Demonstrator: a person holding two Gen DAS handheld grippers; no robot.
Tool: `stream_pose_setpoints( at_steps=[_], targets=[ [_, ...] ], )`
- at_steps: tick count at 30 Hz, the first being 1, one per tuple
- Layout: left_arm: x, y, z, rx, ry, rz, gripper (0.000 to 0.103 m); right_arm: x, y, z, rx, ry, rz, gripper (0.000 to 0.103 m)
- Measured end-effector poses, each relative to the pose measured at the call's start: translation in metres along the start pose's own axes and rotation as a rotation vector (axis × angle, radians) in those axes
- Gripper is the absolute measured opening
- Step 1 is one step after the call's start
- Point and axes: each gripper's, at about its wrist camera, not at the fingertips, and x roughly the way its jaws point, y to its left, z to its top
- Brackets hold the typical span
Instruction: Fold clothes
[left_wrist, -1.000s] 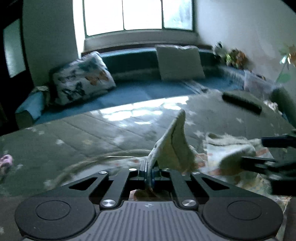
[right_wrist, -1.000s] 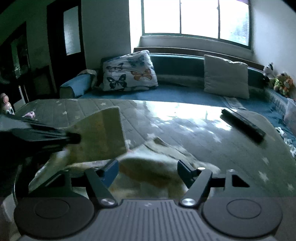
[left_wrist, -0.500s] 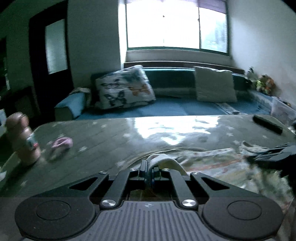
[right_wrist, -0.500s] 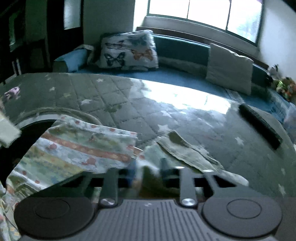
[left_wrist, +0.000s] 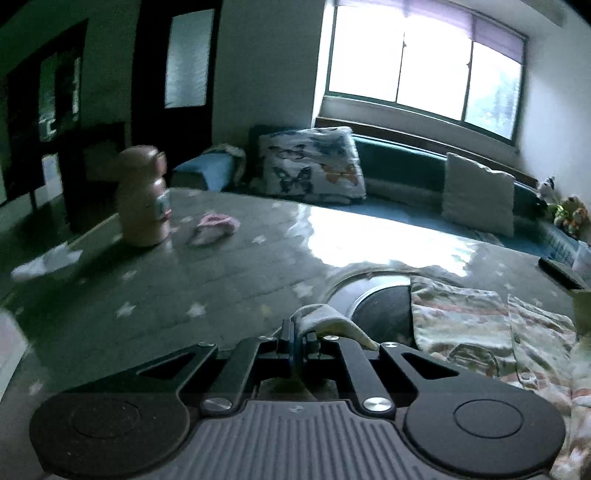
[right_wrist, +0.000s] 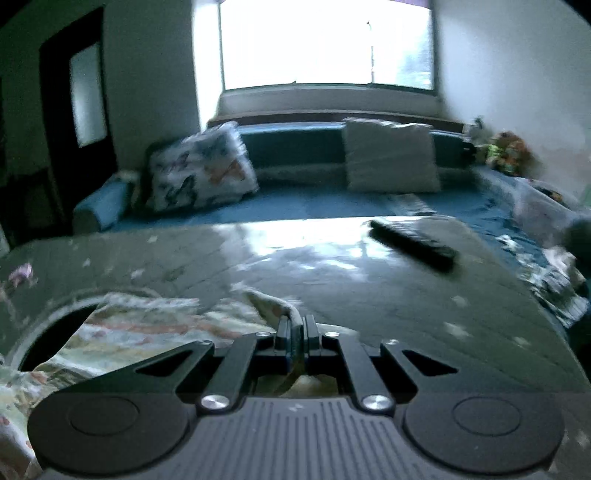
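A pale patterned garment (left_wrist: 480, 325) with pink and green stripes lies spread on the grey star-print table cover (left_wrist: 221, 280). My left gripper (left_wrist: 296, 334) is shut on a cream edge of the garment (left_wrist: 328, 317), which loops up out of the jaws. In the right wrist view the same garment (right_wrist: 147, 325) lies to the left. My right gripper (right_wrist: 295, 328) is shut on another fold of its edge (right_wrist: 273, 302). The cloth below both grippers is hidden by their bodies.
A dark round opening (left_wrist: 380, 306) shows in the table under the garment. A pink bottle (left_wrist: 144, 195), a small pink cloth (left_wrist: 214, 225) and a white rag (left_wrist: 48, 260) sit at the far left. A black remote (right_wrist: 413, 243) lies far right. A blue couch with cushions (right_wrist: 391, 162) runs behind.
My left gripper has swung left, drawing the garment's edge with it, so the bottle came into view. My right gripper went from open to shut on the garment's edge and shifted right.
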Motion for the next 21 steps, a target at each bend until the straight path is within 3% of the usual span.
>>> stream_pose_setpoints(
  at_steps=[7, 13, 14, 16, 21],
  targets=[
    [-0.034, 0.03, -0.028, -0.019, 0.033, 0.032, 0.004, -0.06, -0.054, -0.043, 0.129, -0.011, -0.067, 0.005],
    [-0.048, 0.044, -0.051, 0.012, 0.089, 0.054, 0.005, -0.079, -0.086, -0.1, 0.175, 0.117, -0.129, 0.01],
    [-0.049, 0.046, -0.054, 0.016, 0.095, 0.057, 0.005, -0.081, -0.088, -0.108, 0.169, 0.133, -0.148, 0.013],
    [-0.051, 0.048, -0.058, 0.023, 0.107, 0.062, 0.01, -0.086, -0.093, -0.118, 0.162, 0.14, -0.19, 0.033],
    [-0.055, 0.043, -0.065, 0.076, 0.106, 0.075, 0.019, -0.091, -0.093, -0.118, 0.13, 0.127, -0.225, 0.047]
  ],
)
